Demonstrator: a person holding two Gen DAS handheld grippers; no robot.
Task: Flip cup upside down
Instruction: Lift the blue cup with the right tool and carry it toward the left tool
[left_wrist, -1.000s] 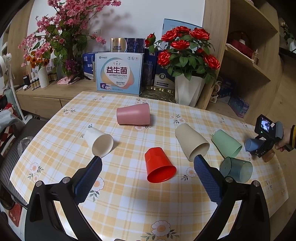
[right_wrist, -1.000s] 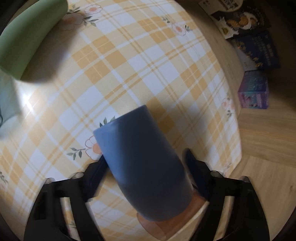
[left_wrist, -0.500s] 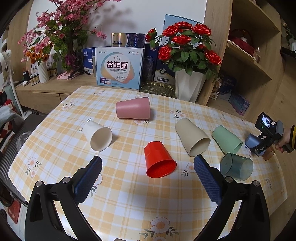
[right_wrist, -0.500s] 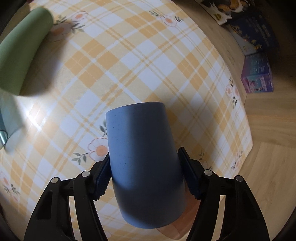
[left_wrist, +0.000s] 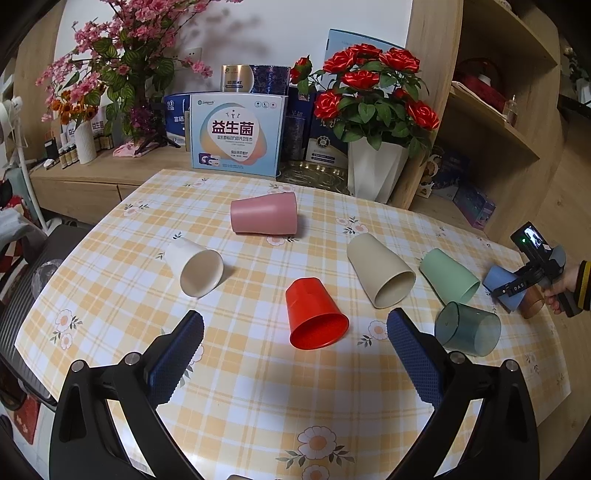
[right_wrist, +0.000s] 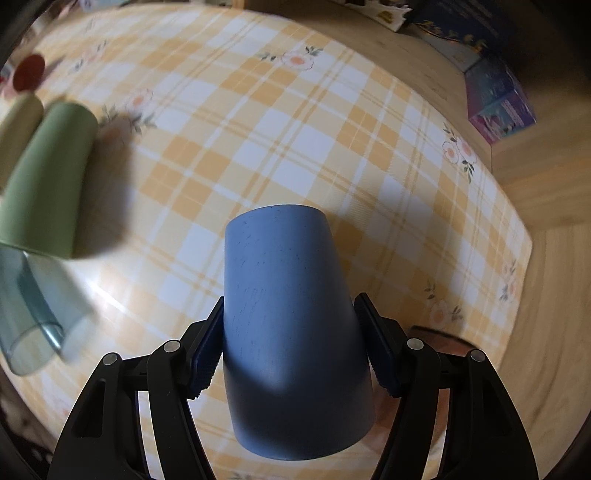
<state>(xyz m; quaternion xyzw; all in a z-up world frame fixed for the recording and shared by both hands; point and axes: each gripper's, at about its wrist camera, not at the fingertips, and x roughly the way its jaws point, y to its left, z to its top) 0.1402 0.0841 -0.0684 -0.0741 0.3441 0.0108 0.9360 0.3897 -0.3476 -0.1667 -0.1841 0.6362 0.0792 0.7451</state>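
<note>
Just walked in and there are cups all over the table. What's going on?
A person works two handheld grippers. The right gripper is clamped on a blue cup, its closed base pointing away, over the checked table. The left gripper hangs open over the red cup. The other cups lie on their sides.

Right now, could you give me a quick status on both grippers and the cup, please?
Right gripper shut on blue cup, closed end pointing away. Left gripper open, holding nothing, above the table. Green cup and clear teal cup lie nearby.

wall (left_wrist: 325, 22): white | shelving (left_wrist: 491, 122): wood | floor (right_wrist: 554, 266): wood | sideboard (left_wrist: 110, 173): wood
</note>
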